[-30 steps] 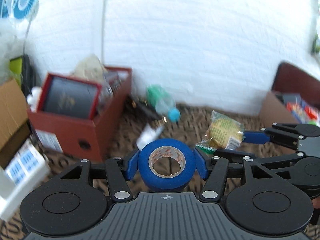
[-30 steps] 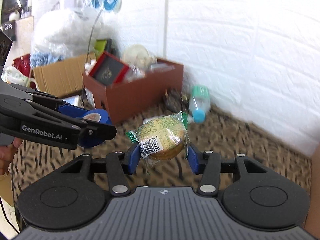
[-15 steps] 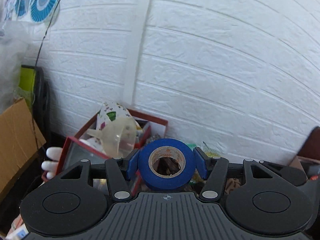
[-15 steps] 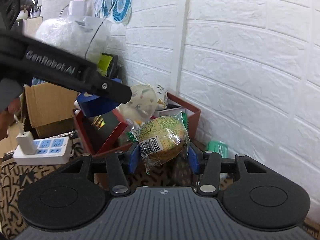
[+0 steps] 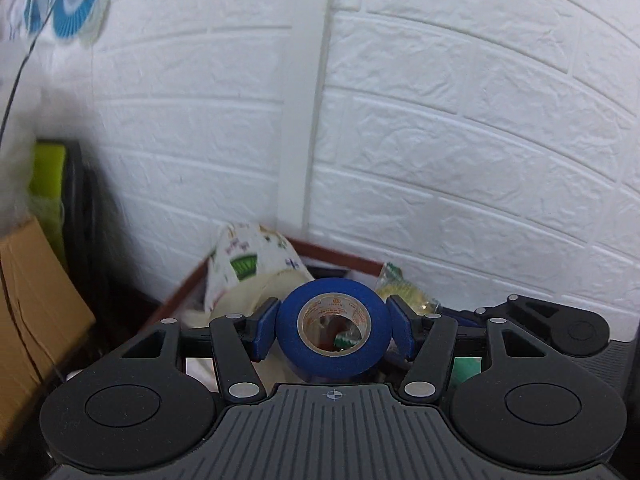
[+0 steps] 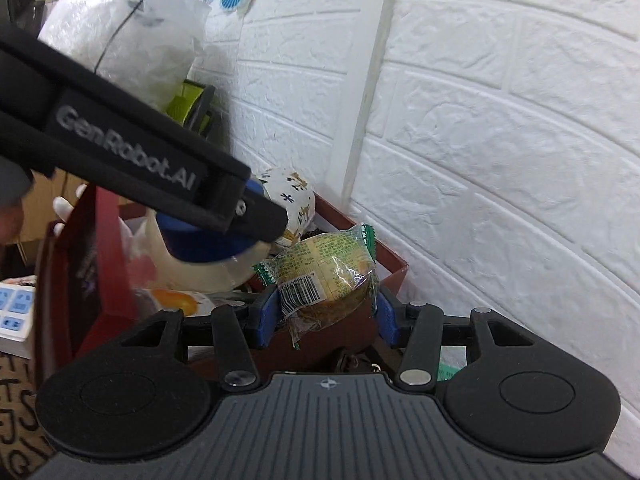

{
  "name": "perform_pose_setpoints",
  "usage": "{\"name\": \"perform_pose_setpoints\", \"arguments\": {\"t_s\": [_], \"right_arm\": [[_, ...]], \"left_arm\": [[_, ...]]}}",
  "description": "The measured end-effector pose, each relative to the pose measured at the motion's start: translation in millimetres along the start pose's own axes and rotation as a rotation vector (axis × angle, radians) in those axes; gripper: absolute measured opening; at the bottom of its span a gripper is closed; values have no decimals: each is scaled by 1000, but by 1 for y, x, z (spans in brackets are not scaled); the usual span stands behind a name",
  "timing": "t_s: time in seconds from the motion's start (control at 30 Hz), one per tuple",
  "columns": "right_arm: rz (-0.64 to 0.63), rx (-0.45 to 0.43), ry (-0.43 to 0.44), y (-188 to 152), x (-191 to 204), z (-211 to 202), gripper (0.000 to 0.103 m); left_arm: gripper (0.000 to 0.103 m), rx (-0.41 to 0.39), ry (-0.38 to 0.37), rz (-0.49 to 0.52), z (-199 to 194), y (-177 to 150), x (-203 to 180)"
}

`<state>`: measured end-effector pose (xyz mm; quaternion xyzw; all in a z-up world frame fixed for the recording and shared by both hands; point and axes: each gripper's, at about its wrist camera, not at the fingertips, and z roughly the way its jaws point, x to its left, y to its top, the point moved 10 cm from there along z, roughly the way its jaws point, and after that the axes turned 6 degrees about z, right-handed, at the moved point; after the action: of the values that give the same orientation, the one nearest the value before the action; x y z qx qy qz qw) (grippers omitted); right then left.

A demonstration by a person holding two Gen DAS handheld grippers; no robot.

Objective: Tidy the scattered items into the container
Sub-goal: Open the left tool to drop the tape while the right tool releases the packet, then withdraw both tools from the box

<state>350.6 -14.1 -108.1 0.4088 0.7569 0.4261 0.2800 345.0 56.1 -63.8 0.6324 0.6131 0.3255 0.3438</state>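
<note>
My left gripper point(image 5: 334, 328) is shut on a blue tape roll point(image 5: 294, 330), held above the red-brown box point(image 5: 340, 254). My right gripper point(image 6: 326, 314) is shut on a wrapped round pastry point(image 6: 328, 272), hanging over the same box's point(image 6: 394, 258) near right part. The left gripper's arm point(image 6: 120, 152) crosses the right wrist view from the left, with the tape roll point(image 6: 200, 246) under it. In the left wrist view the pastry point(image 5: 404, 292) and the right gripper's body point(image 5: 560, 324) show just to the right. A printed cream pouch point(image 5: 248, 272) stands inside the box.
A white brick wall point(image 5: 440, 120) rises right behind the box. A cardboard box point(image 5: 28, 300) stands at the left. A white power strip point(image 6: 14, 312) lies left of the box on the patterned cloth point(image 6: 18, 420). A big plastic bag point(image 6: 120, 40) sits behind.
Both grippers have travelled with their loads from over the patterned cloth towards the box by the wall, and now hang over it. The box has grown much larger in both views.
</note>
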Motion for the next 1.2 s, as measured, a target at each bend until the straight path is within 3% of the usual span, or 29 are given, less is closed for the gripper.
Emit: {"name": "perform_pose_setpoints", "arguments": {"t_s": [0.1, 0.2, 0.23, 0.3, 0.4, 0.47, 0.53, 0.83, 1.03, 1.2], "right_arm": [[-12, 3, 16, 2, 4, 17, 55], [-24, -5, 27, 3, 10, 29, 56], [-17, -6, 29, 3, 10, 31, 58], [-4, -2, 32, 1, 7, 34, 60], [-12, 3, 20, -3, 3, 30, 64], [-3, 5, 15, -6, -1, 25, 71], [15, -14, 7, -5, -6, 17, 86], [32, -13, -3, -12, -6, -19, 102], [74, 77, 17, -26, 9, -53, 102], [117, 139, -4, -46, 26, -100, 102]], "left_arm": [[61, 42, 13, -29, 16, -2, 13], [63, 30, 69, 35, 25, -6, 20], [71, 27, 77, 55, 25, -6, 19], [73, 21, 66, 56, 23, -6, 17], [88, 17, 14, 14, 18, -6, 11], [98, -6, 1, -19, 10, -5, 9], [103, -23, -9, -30, 3, -5, 8], [103, 10, -7, -34, -25, -18, -4], [103, -36, 54, 17, -73, -29, -5], [103, -43, 75, 19, -118, -56, -2]]}}
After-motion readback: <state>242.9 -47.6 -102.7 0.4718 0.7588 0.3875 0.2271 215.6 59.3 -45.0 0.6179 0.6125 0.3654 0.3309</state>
